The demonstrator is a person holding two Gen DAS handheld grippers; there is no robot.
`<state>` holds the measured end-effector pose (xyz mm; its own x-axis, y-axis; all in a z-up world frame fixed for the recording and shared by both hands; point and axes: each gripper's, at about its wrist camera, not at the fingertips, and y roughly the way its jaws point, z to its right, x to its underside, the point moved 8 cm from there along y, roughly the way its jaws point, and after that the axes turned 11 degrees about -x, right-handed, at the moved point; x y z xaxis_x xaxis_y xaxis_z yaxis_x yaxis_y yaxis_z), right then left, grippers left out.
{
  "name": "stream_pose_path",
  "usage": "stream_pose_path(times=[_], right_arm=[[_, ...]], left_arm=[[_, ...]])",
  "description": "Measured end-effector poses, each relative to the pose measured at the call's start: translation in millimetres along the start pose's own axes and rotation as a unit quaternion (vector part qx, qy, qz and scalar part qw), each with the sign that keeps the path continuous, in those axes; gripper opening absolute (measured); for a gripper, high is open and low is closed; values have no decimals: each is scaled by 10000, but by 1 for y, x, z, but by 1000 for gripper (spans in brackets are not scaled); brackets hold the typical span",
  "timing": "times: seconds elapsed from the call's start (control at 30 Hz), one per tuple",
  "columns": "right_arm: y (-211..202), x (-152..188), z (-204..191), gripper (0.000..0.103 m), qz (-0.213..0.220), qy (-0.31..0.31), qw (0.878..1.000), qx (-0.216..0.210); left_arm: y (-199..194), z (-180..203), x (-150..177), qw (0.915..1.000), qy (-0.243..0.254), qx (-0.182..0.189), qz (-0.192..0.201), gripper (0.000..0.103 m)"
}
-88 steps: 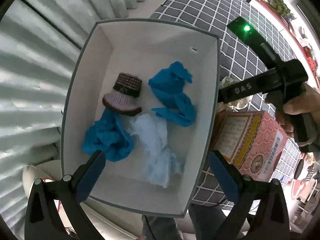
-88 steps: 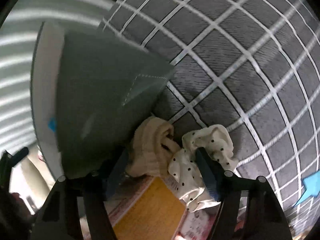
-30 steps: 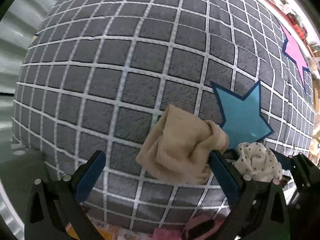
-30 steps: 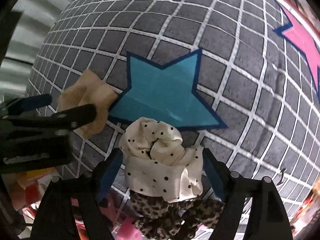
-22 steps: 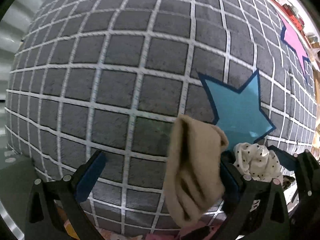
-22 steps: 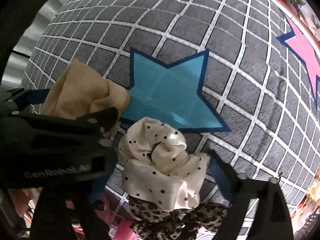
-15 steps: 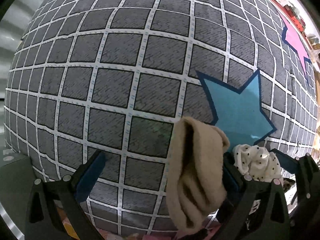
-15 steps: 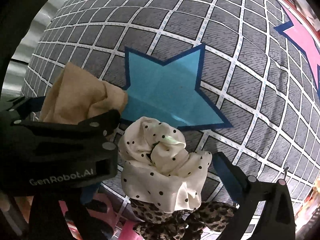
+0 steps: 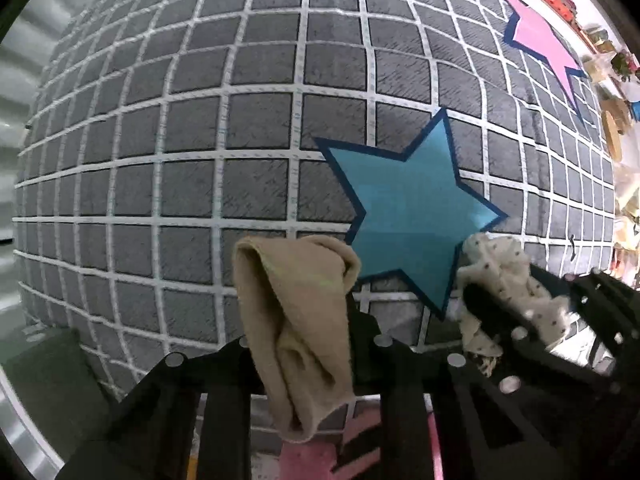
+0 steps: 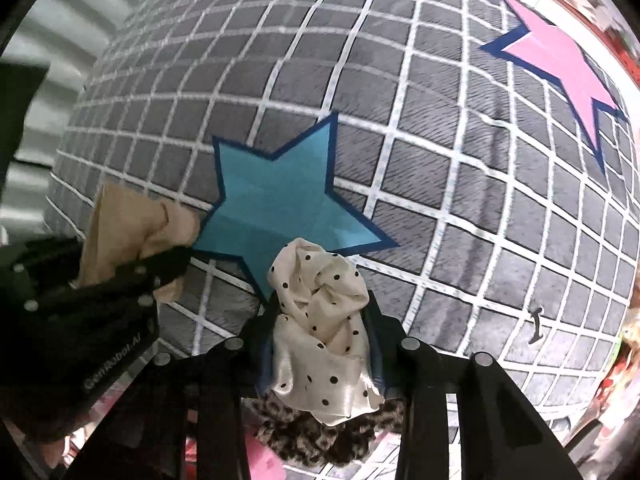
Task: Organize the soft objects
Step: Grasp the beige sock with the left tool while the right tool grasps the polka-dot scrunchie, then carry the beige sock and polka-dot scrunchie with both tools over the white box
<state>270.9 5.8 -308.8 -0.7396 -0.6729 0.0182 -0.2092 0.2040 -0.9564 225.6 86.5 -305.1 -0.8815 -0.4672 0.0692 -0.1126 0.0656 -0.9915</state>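
Gripping two soft pieces at once above the checked cloth on the table [image 9: 240, 128].

Both sets of jaws have just closed: the left tool [image 9: 304, 344] pinches the beige cloth [image 9: 296, 320] near the blue star [image 9: 408, 216], the right tool [image 10: 320, 344] squeezes the polka-dot scrunchie [image 10: 324, 320] above a leopard-print piece [image 10: 316, 440]. Best to lift straight up, slowly, so neither slips or drags that one along.

The near star [image 10: 276, 196] lies on the mat [image 9: 240, 128] — the sock [image 9: 296, 320] just left of it, the scrunchie [image 10: 324, 332] at its lower point. A second scrunchie [image 10: 320, 436] sits below the first; another star [image 10: 560, 68] lies well up-right.
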Motion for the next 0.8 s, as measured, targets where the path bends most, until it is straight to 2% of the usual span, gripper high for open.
stream_pose_path(times=[0.03, 0.27, 0.5, 0.67, 0.8], right_arm=[[-6, -1, -1, 39, 43, 32, 10000, -46], [-52, -8, -10, 39, 373, 300, 9984, -292], [-81, 21, -5, 39, 552, 542, 9963, -374], [-96, 53, -1, 39, 611, 759, 9944, -413], [-100, 81, -9, 39, 608, 960, 9925, -443]], left_arm=[[-7, 1, 2, 9999, 41, -112, 79, 23], [-59, 10, 13, 9984, 261, -186, 470, 24], [-104, 30, 31, 9947, 679, -134, 757, 24], [-125, 35, 73, 9922, 969, -17, 790, 24], [-120, 8, 91, 9901, 1155, 108, 786, 24]])
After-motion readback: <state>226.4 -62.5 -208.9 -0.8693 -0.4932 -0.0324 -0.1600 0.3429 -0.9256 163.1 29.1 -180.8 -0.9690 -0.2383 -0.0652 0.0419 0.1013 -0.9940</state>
